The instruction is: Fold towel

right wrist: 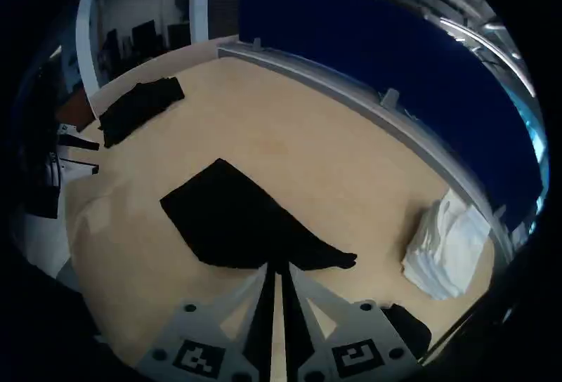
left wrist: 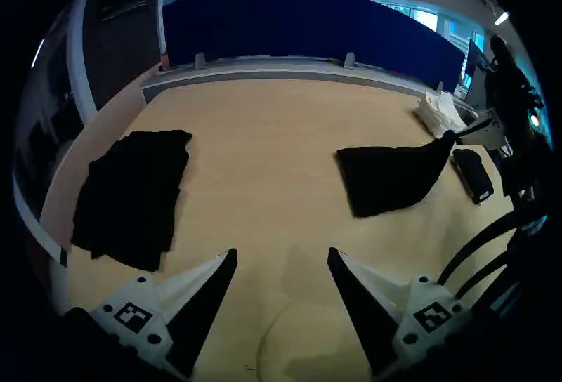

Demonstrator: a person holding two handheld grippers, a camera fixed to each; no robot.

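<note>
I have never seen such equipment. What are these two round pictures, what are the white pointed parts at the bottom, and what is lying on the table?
A person holds a two-finger gripper in each hand. Each gripper carries a camera that looks forward along its own fingers, and those fingers are the white pointed parts. In the left gripper view, the left gripper is open and holds nothing. In the right gripper view, the right gripper is closed on the edge of a black towel. On the wooden table also lie a second black towel and a stack of white cloths.
</note>
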